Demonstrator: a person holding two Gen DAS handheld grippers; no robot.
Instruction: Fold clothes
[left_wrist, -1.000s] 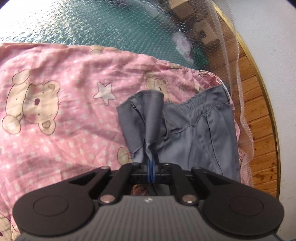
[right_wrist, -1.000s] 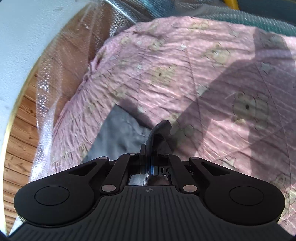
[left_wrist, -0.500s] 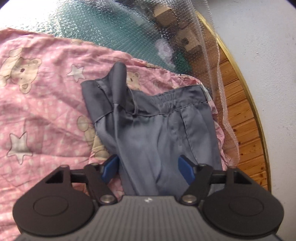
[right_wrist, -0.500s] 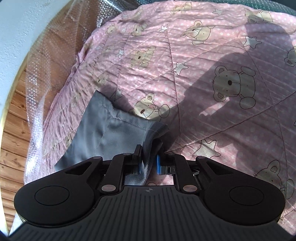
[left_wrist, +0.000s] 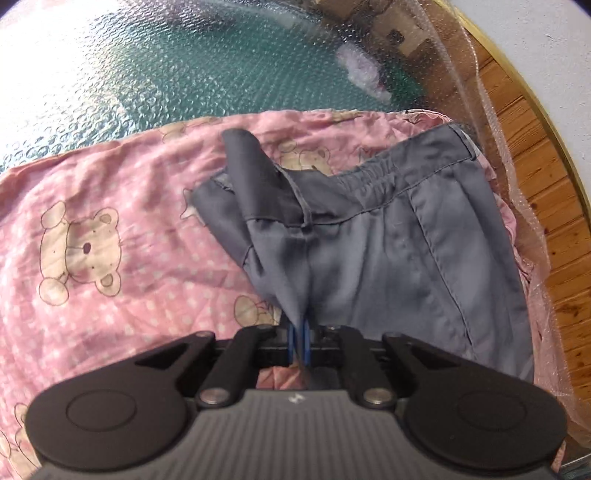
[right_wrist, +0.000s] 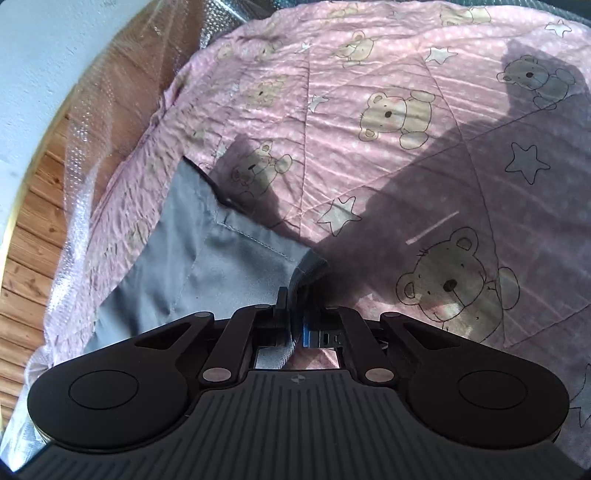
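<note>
Grey shorts (left_wrist: 369, 251) lie on a pink bear-print blanket (left_wrist: 110, 240), waistband at the far side, one corner standing up in a peak. My left gripper (left_wrist: 299, 332) has its jaws closing, and the blue pads pinch a ridge of the shorts' cloth at the near middle. In the right wrist view the shorts (right_wrist: 207, 266) lie at lower left on the blanket (right_wrist: 369, 147). My right gripper (right_wrist: 297, 317) is shut on the stitched hem corner, which bunches up between its fingers.
Bubble wrap (left_wrist: 184, 66) covers a green surface beyond the blanket and hangs over its right edge. Cardboard boxes (left_wrist: 399, 33) stand at the back. Wooden floor (left_wrist: 546, 184) and a white wall flank the blanket; the floor (right_wrist: 33, 221) also shows at left.
The left gripper let go of the raised corner, stood open over the shorts, and now pinches a fold in their middle. The right gripper slid over the blanket with the hem and sank.
</note>
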